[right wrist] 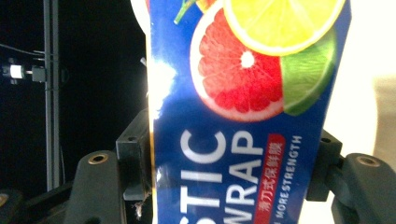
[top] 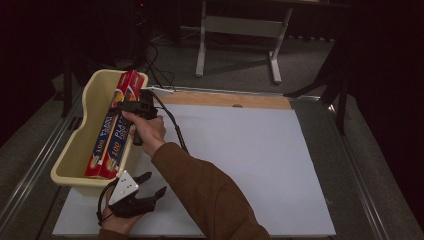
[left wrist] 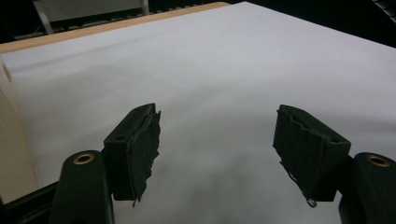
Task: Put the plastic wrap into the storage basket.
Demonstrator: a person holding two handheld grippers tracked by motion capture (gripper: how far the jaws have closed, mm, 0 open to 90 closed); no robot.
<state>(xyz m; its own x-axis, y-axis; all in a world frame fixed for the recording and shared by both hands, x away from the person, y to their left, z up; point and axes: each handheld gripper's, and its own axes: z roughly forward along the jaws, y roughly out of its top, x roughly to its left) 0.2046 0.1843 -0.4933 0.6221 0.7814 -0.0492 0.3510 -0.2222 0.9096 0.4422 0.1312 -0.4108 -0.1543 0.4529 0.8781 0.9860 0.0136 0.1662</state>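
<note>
Right gripper (top: 131,106) straddles the wrap box (right wrist: 243,116), jaws on both long sides; can't tell if the pads press. Box lies lengthwise in the bin (top: 75,155) at the table's left edge, far end propped on the rim. Left gripper (top: 152,184) sits near-left on the white sheet (top: 250,165), jaws wide and empty. Box: glossy blue-red cardboard with citrus print. Bin: smooth cream plastic, oblong. Sheet: flat, matte.
</note>
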